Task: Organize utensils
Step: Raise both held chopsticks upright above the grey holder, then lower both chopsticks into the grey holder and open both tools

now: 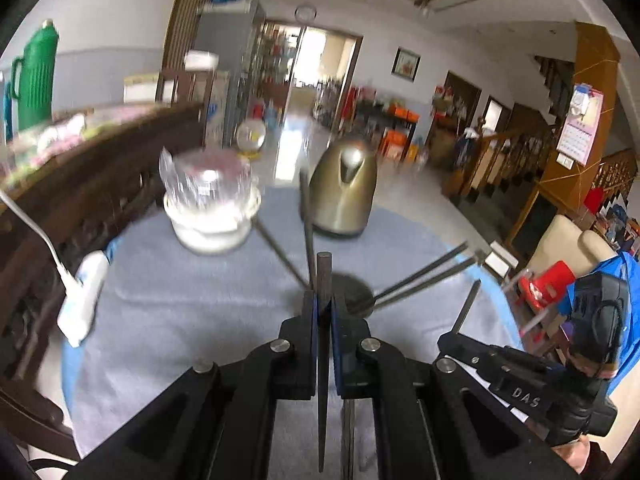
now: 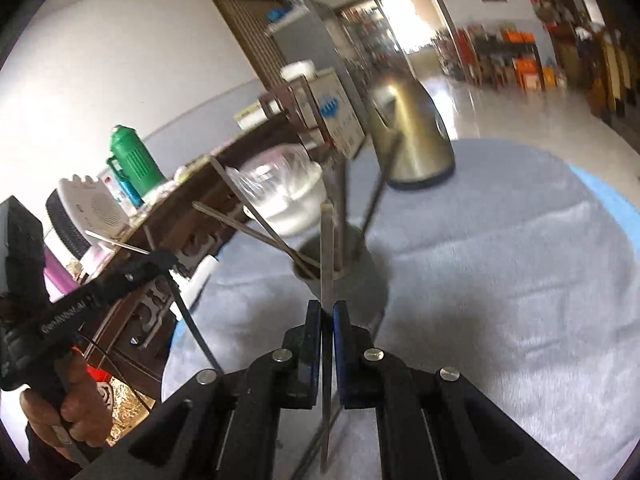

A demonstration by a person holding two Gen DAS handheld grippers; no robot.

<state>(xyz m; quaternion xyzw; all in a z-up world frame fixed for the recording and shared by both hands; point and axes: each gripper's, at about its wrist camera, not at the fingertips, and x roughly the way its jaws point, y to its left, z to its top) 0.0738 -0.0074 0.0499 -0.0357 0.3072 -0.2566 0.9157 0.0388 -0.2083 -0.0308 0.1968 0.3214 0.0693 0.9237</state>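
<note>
Left wrist view: my left claw [image 1: 325, 312] is clenched on one dark slender metal chopstick [image 1: 323, 276], held upright above the grey-cloth-covered round bench [image 1: 180, 300]. Behind it, a dark cylindrical utensil holder [image 1: 352, 286] carries more chopsticks, fanned outward. A brass-coloured kettle [image 1: 346, 188] stands further back.

Right wrist view: my right claw [image 2: 327, 316] is clenched on a pale flat metal chopstick [image 2: 327, 248], just in front of the holder.
</note>
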